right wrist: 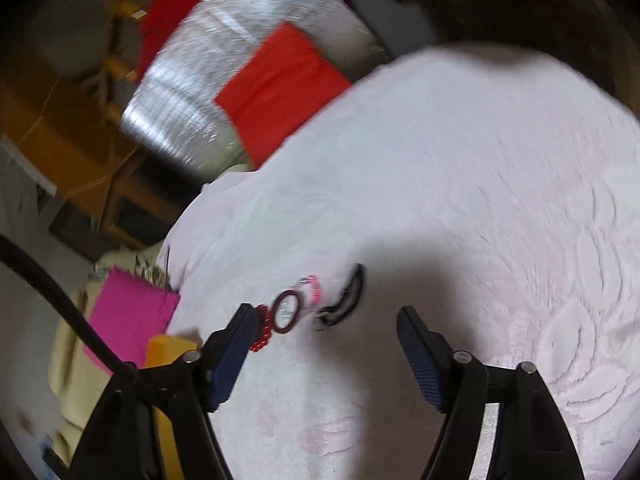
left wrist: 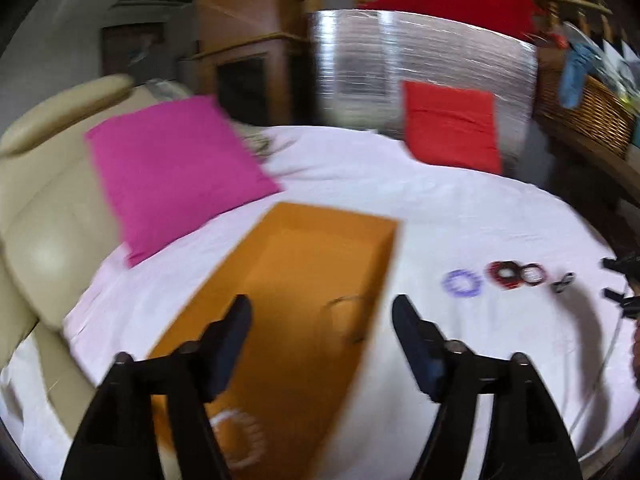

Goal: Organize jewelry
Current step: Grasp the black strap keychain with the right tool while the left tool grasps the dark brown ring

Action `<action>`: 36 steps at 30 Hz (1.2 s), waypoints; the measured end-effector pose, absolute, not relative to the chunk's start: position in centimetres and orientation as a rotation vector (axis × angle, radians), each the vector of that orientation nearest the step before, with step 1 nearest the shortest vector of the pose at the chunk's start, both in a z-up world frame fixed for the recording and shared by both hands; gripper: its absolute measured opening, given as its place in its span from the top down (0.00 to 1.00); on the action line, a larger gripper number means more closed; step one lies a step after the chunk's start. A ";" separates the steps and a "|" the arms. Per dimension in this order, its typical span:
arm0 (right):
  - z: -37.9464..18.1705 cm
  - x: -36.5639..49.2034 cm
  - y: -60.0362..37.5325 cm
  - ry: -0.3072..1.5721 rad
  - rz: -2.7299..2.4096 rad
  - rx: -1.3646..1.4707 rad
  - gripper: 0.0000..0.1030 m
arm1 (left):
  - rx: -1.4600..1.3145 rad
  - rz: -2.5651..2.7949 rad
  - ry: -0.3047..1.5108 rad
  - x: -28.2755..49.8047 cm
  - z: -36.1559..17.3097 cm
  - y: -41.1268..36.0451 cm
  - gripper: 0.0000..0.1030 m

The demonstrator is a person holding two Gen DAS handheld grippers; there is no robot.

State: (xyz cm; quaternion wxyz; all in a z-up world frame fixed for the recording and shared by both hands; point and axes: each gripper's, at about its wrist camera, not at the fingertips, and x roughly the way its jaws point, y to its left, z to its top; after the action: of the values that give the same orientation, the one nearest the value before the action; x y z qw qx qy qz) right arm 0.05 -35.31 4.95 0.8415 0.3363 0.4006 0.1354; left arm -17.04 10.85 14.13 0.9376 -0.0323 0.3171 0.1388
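An open orange cardboard box [left wrist: 296,272] lies on the white bedsheet [left wrist: 460,216]. Inside it I see a pale beaded bracelet [left wrist: 240,436] and a thin bangle [left wrist: 348,320]. My left gripper [left wrist: 322,316] is open and empty above the box. Right of the box lie a purple bracelet [left wrist: 462,283], a red-black bracelet [left wrist: 505,274], a dark bangle [left wrist: 533,273] and a small black piece [left wrist: 562,282]. My right gripper [right wrist: 326,322] is open and empty just above the sheet, near a red beaded bracelet [right wrist: 262,328], a dark bangle [right wrist: 286,312], a pink bracelet [right wrist: 312,290] and a black clip [right wrist: 346,298].
A pink pillow [left wrist: 172,168] and a red pillow [left wrist: 450,124] lie at the far side of the bed. A beige headboard [left wrist: 44,200] is at the left, a wicker basket [left wrist: 588,116] at the right. The right gripper's tips [left wrist: 622,284] show at the right edge.
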 end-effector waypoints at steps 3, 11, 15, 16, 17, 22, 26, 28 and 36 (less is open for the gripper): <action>3.6 1.2 -35.7 0.874 0.284 0.762 0.31 | -0.053 0.182 0.681 -12.7 14.3 7.1 0.27; 1.1 4.1 -34.7 0.922 0.315 0.816 0.38 | -0.045 0.065 0.759 -5.1 9.6 -0.5 0.27; 0.1 5.5 -34.1 0.940 0.316 0.833 0.41 | -0.034 0.025 0.777 -3.0 7.2 -2.1 0.27; 0.0 5.9 -33.8 0.936 0.319 0.831 0.41 | -0.035 0.016 0.780 -2.5 7.0 -2.3 0.27; -0.2 6.1 -34.0 0.934 0.312 0.826 0.41 | -0.034 0.000 0.783 -2.1 6.5 -2.5 0.27; -1.4 7.1 -33.3 0.940 0.251 0.804 0.72 | -0.018 -0.094 0.795 -0.4 5.4 -4.3 0.27; -1.8 6.8 -33.8 0.911 0.225 0.830 0.91 | 0.053 -0.146 0.787 1.1 5.1 -6.6 0.29; -2.0 6.6 -34.1 0.898 0.216 0.828 0.92 | 0.057 -0.167 0.807 2.1 4.6 -7.3 0.43; -1.9 6.7 -33.6 0.891 0.223 0.783 0.92 | 0.039 -0.222 0.863 4.0 3.3 -8.7 0.73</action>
State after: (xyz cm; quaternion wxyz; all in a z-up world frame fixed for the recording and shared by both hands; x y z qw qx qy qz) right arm 6.70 -33.59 -1.88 0.8233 0.3682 0.4191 0.1048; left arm 4.02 -8.66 3.35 0.9022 0.0190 0.4174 -0.1073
